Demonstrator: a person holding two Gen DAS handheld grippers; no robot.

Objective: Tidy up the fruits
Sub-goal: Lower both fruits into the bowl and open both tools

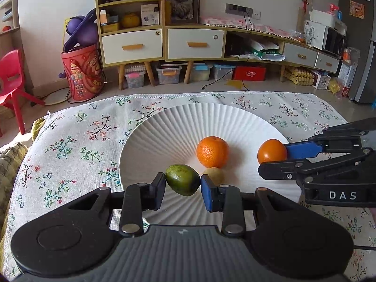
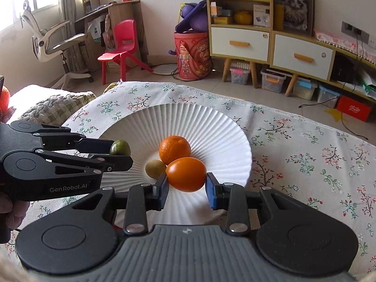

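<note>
The left gripper (image 1: 183,186) was clamped on a small dark green oval fruit (image 1: 182,179), one black pad and one blue pad pressing its two ends, and it held the fruit above the near part of a wide white ribbed plate (image 1: 164,127). From the right wrist camera the same green fruit (image 2: 120,148) showed only partly, between the left tool's fingers over the plate's left rim.

The right gripper (image 2: 186,185) was closed to a moderate width on a smooth orange tomato-like fruit (image 2: 186,174), its blue-faced fingers (image 2: 211,193) touching both sides. It held that fruit over the plate, in front of the other fruit.

On the plate lay a round dimpled orange (image 1: 212,152), and touching it, on its near side, a small yellowish-brown round fruit (image 1: 215,175). The plate sat on a white tablecloth printed with small flowers and branches (image 1: 70,145). The two grippers were well apart, the right one reaching in from the side.
</note>
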